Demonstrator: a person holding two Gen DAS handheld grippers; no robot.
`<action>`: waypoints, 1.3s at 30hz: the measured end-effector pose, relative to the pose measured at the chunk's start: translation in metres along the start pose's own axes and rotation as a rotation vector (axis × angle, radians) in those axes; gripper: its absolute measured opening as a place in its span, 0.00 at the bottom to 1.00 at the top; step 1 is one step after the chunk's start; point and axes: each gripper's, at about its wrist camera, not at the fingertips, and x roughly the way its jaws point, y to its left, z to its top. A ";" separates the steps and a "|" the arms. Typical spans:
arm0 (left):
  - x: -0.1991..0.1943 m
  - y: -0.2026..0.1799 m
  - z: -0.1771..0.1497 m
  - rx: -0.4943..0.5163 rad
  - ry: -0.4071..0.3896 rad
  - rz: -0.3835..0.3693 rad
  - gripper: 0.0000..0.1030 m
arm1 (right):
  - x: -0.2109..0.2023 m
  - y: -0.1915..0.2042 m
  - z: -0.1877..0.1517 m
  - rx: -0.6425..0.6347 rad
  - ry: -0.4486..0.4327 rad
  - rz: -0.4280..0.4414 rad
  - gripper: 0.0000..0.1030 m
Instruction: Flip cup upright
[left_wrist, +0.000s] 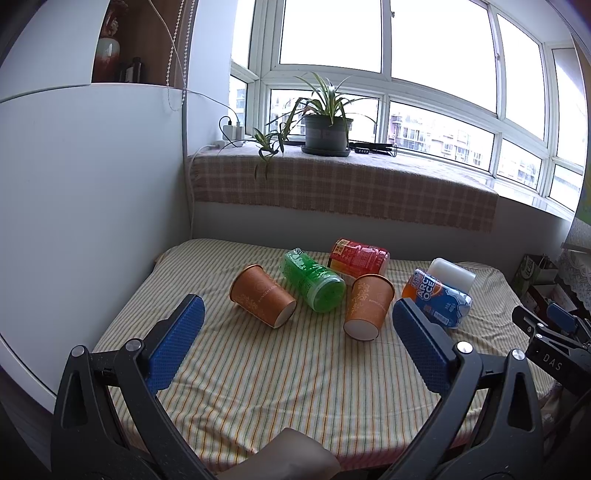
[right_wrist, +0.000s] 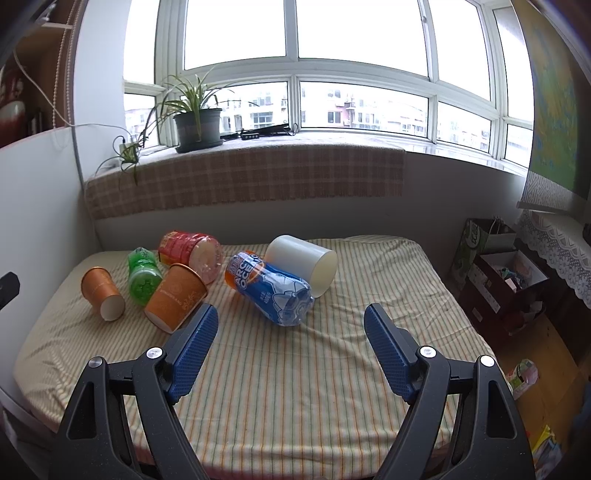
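We look from two fisheye cameras, each riding just behind its own gripper and facing forward and slightly down over the striped bed (left_wrist: 258, 369) toward the bay window (left_wrist: 332, 37). Our left wrist view sits nearer the white wall on the left; our right wrist view sits further right, taking in the floor beside the bed. Both share the bed, the potted plant (right_wrist: 197, 125) and the windowsill, from middling distance.
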 end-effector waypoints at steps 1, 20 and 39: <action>0.000 0.000 0.000 -0.001 0.002 -0.001 1.00 | 0.000 0.000 0.000 0.000 0.000 0.000 0.79; 0.008 0.000 -0.005 -0.008 0.022 -0.004 1.00 | 0.003 0.002 0.002 -0.009 0.001 0.002 0.79; 0.018 0.008 -0.008 -0.013 0.063 0.020 1.00 | 0.022 0.015 0.012 -0.043 0.010 0.053 0.79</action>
